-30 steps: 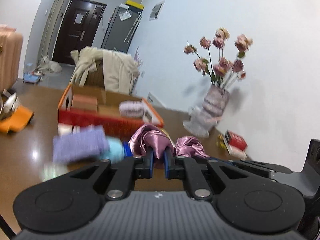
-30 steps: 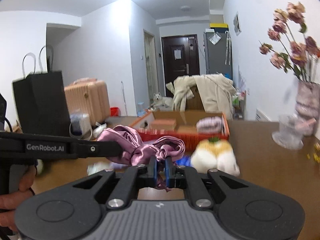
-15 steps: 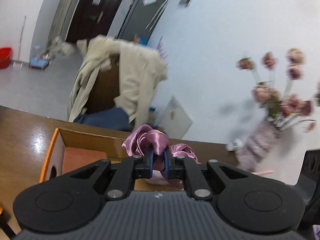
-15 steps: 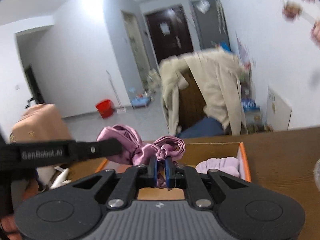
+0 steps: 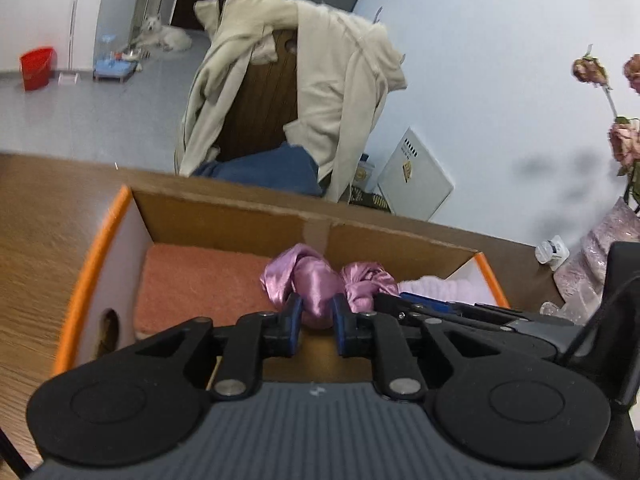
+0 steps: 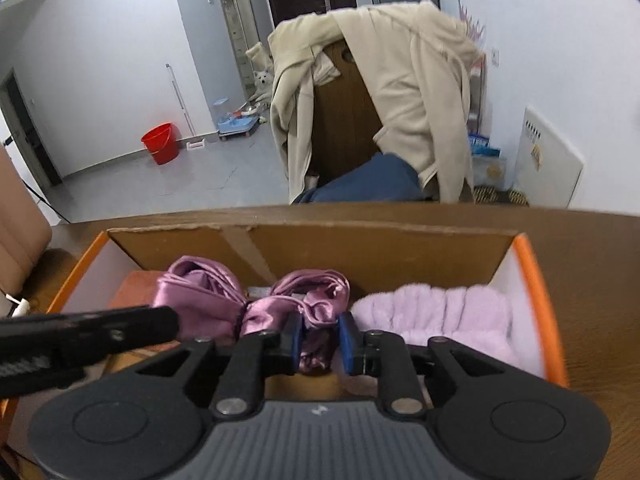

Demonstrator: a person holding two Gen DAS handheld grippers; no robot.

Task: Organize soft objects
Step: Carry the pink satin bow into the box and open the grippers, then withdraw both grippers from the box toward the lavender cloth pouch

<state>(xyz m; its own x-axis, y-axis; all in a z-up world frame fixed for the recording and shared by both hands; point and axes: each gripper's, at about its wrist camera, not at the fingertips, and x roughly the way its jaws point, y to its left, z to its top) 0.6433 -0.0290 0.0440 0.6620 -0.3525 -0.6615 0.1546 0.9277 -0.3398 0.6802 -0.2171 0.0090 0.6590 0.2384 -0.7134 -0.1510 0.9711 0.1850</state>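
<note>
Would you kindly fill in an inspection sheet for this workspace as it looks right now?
Surface: brown wooden table, bare where visible.
Job's things: shiny pink satin cloth over the open orange-rimmed cardboard box; inside lie a fluffy lilac plush piece and a salmon terry towel.
Clutter: small clear bottle; pink vase with dried flowers.
Grippers: left gripper and right gripper, jaws opening, satin between them.
Cables: black lead by the right gripper.
Surroundings: beige coat on a chair, red bucket, white dog.
</note>
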